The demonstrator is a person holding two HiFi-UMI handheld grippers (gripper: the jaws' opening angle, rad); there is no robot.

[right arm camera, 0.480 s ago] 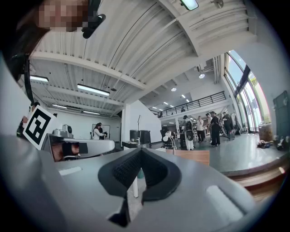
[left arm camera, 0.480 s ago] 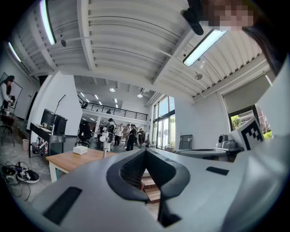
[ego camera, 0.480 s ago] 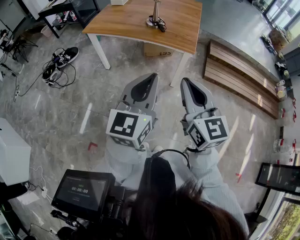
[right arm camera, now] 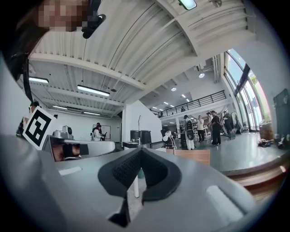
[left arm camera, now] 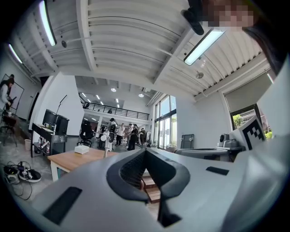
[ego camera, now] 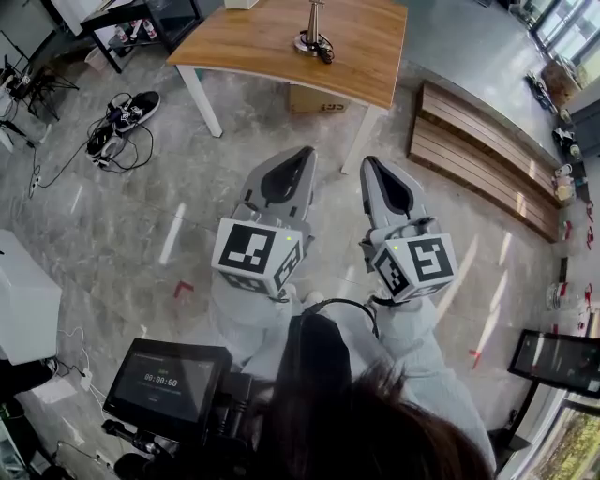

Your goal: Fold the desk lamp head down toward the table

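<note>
Head view, 6 o'clock: holds left gripper (ego camera: 303, 153) and right gripper (ego camera: 368, 161) side by side above the grey floor (ego camera: 141, 225), both level and aimed toward 12 o'clock. Keeps nothing in either. Left gripper view and right gripper view: shows each pair of jaws fully closed, dark pads meeting at the tips, with only open air beyond them. Finds the desk lamp (ego camera: 312, 28) at 12 o'clock, well apart from both grippers, standing on the wooden table (ego camera: 244, 47) near its far edge, a dark cable at its base. Places 2 black shoes (ego camera: 122, 120) at 10 o'clock among loose cables, a wooden bench (ego camera: 478, 155) at 2 o'clock beside the table, and a small screen (ego camera: 164, 384) at 7 o'clock.
</note>
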